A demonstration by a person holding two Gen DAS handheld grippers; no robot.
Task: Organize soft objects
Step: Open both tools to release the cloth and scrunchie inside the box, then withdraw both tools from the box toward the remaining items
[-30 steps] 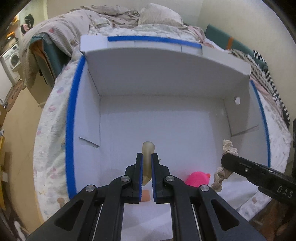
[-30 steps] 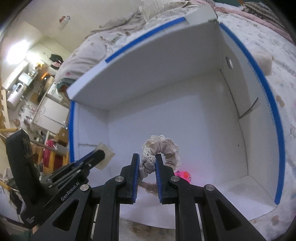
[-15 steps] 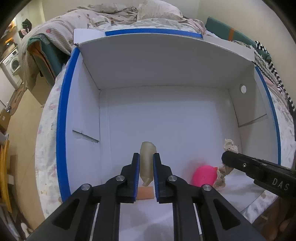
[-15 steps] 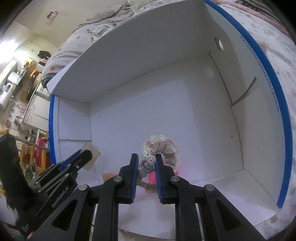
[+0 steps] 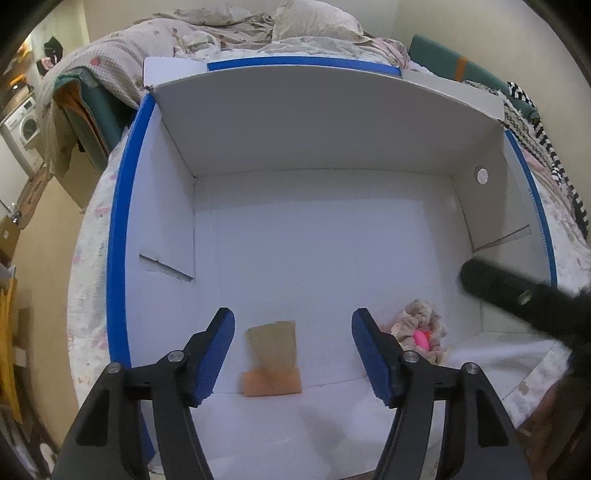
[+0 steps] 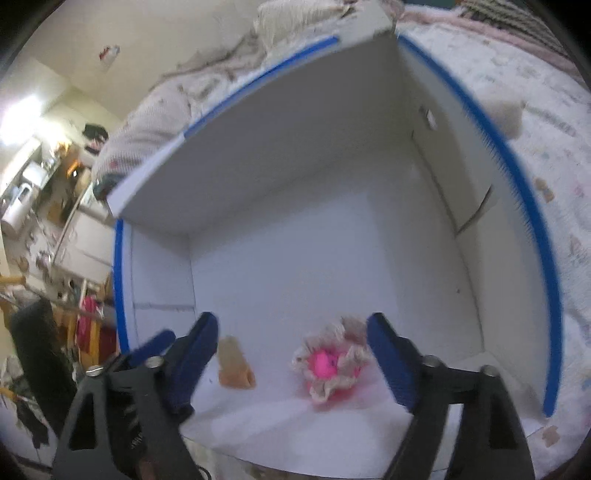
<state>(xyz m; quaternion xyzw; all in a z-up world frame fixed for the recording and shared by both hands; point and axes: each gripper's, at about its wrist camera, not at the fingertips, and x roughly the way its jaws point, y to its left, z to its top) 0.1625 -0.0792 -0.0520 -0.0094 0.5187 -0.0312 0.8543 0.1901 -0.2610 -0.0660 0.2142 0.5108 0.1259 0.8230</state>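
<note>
A white box with blue edges [image 5: 122, 236] [image 6: 532, 221] lies open on the bed. On its floor a beige sponge [image 5: 274, 344] rests partly on an orange sponge [image 5: 271, 384]; both also show in the right wrist view [image 6: 233, 363]. A cream lace scrunchie [image 5: 417, 325] [image 6: 332, 362] lies over a pink ball [image 5: 421, 339] [image 6: 323, 363]. My left gripper [image 5: 292, 356] is open above the sponges, empty. My right gripper [image 6: 291, 356] is open above the scrunchie, empty, and shows blurred in the left wrist view [image 5: 517, 295].
The box sits on a floral bedspread [image 6: 554, 122] with rumpled blankets and a pillow [image 5: 314, 22] behind it. A washing machine [image 5: 22, 125] and room clutter stand off the bed's left side. A striped cloth [image 5: 546, 147] lies at the right.
Both grippers have opened. The left let go of the beige sponge, which now lies on the orange one. The right let go of the scrunchie, which now lies over the pink ball.
</note>
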